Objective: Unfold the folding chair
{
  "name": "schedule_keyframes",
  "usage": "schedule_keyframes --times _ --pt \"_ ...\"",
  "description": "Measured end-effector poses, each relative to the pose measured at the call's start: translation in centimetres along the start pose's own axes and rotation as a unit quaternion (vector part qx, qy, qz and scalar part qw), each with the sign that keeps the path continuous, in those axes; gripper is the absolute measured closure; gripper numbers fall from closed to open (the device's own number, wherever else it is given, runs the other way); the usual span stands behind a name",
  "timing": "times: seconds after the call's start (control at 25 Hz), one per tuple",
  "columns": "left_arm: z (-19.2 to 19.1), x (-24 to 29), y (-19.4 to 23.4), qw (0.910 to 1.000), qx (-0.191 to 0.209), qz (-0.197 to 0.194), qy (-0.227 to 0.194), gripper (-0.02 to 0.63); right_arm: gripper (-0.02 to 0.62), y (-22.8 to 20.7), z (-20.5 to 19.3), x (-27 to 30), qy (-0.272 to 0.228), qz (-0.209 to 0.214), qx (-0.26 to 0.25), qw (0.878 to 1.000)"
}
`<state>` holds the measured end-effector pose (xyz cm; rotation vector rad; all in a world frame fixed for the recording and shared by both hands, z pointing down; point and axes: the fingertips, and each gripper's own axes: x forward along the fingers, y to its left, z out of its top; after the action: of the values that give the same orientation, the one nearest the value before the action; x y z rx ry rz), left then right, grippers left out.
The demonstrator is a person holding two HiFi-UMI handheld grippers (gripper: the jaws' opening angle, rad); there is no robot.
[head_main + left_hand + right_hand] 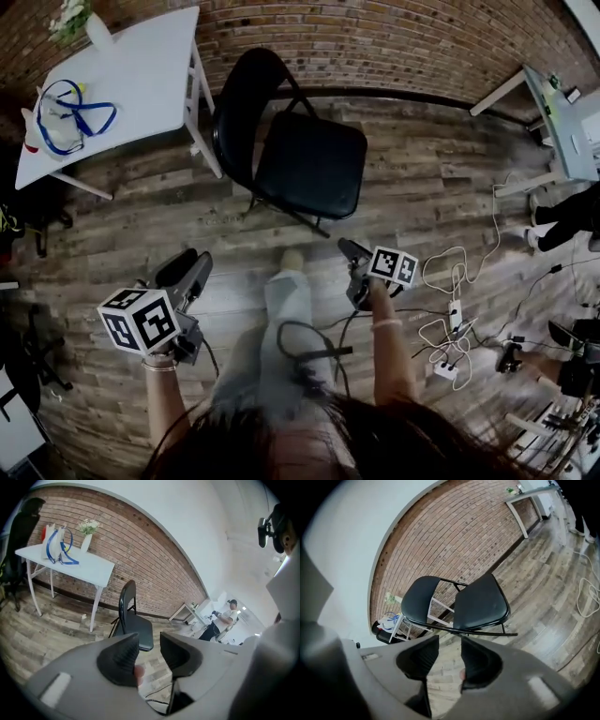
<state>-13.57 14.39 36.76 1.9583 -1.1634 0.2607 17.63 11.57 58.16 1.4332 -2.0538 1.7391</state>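
Chair (309,164), folding type: stands opened on the wooden floor (441,206), seat down, ahead of you and well apart from both grippers.

Judged from its stance, little unfolding is left to do. Its back is near the white table (131,75), and its line from back to seat front runs diagonally towards your right side. That makes your right gripper (352,253) the nearer one to the seat's front corner, while your left gripper (187,267) sits further off, beside your leg. Both pairs of jaws stand partly apart with nothing between them, only floor showing through each gap. From your head camera the seat covers most of the legs, so you cannot tell whether the frame is fully spread. Each gripper's own body cuts off the floor nearest you.
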Motion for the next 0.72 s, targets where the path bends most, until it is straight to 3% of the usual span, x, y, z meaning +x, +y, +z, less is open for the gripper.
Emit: schedule_keyframes --times 0.36,0.72 --pt "-1.2 -3.4 -4.0 0.9985 0.004 -0.050 -0.019 0.471 0.466 7.4 0.0 -5.2 -0.021 0.026 -0.092 0.995" --pt "-3.1 -4.1 -7.1 0.9982 0.016 -0.057 -0.001 0.505 0.518 9.1 0.1 -9.8 -0.058 0.022 -0.122 0.991"
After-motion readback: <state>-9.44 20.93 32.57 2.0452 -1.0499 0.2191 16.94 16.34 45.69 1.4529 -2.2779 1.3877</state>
